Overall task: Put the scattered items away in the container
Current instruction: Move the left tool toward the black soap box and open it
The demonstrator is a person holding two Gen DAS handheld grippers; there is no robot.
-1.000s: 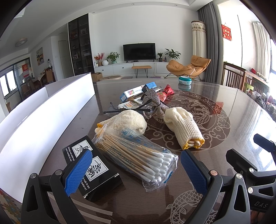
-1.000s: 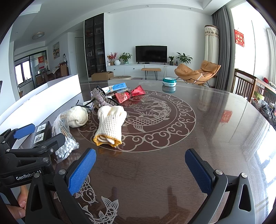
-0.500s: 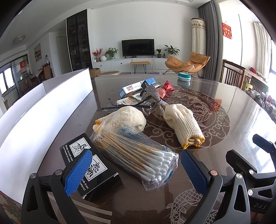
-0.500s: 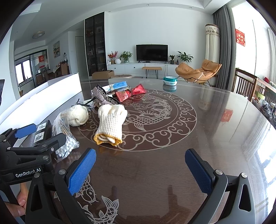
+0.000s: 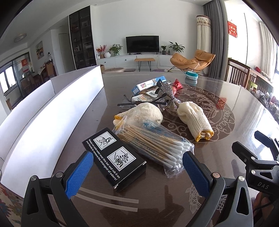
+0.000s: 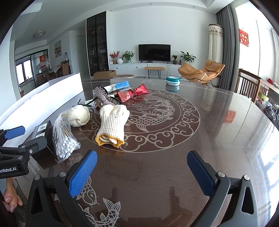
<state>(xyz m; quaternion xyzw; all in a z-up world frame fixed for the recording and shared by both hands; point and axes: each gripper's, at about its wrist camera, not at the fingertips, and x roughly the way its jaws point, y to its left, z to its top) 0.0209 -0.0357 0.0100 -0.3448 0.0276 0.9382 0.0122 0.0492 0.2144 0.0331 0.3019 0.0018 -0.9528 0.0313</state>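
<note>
Walls: plain white, with a white ceiling (image 6: 122,15) above.
Far wall: a dark television (image 6: 154,52) over a long low white cabinet (image 6: 143,68), with potted plants (image 6: 128,55) and a white vase (image 6: 119,61) on it.
Left of far wall: a tall black glass-fronted cabinet (image 6: 96,43).
Seating: a tan lounge chair (image 6: 202,70) right of the television; a small wooden bench (image 6: 154,69) in front of the cabinet.
Right side: grey curtain (image 6: 225,47), bright window (image 6: 247,35), a red hanging decoration (image 6: 243,37), a dark wooden chair (image 6: 248,83).
Left side: a dining area by glass doors (image 6: 26,69).
Tabletop (image 6: 218,131): dark, glossy, round, with a pale dragon and cloud pattern.
Light: strong daylight from the right.
</note>
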